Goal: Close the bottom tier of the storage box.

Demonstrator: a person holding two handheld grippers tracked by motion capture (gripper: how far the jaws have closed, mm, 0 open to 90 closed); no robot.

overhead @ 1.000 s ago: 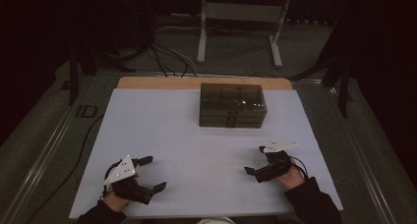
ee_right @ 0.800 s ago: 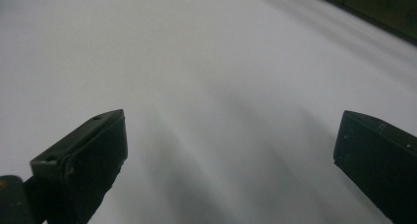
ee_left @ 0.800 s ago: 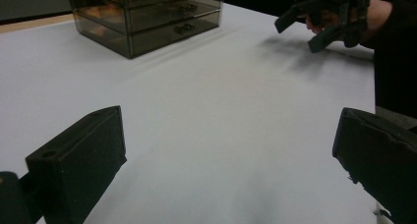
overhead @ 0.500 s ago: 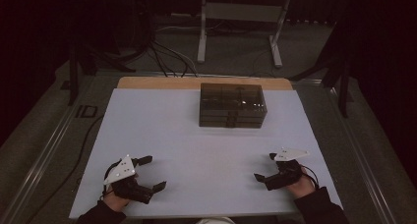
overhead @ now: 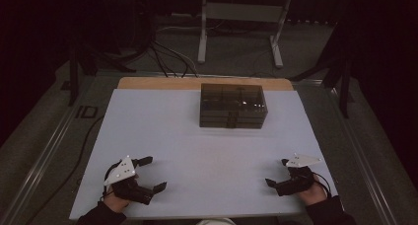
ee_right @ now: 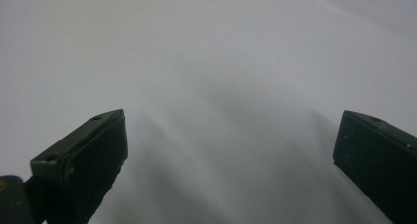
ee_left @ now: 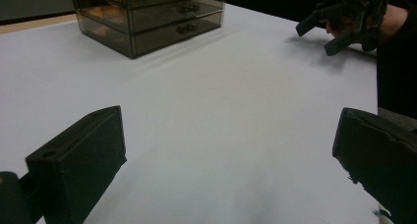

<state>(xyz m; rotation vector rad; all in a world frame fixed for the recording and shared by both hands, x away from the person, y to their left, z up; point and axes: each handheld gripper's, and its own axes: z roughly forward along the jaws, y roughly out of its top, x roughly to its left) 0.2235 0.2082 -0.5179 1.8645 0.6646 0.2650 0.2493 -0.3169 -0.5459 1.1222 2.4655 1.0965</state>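
A dark see-through box of drawers stands at the back middle of the white table; three stacked drawers with small handles show on the box in the left gripper view. My left gripper rests near the front left edge, open, nothing between its jaws. Near the front right edge, my right gripper is open and empty too, its jaws pointing left. It also shows far off as the right gripper in the left gripper view. Bare white tabletop lies under the right gripper.
A wooden strip runs along the table's back edge. Behind the table, a white metal stand and cables sit on the dark floor. A cable trails along the table's left side.
My right gripper has slid right and toward the person, nearer the front right corner. The left gripper and the drawer box have stayed put.
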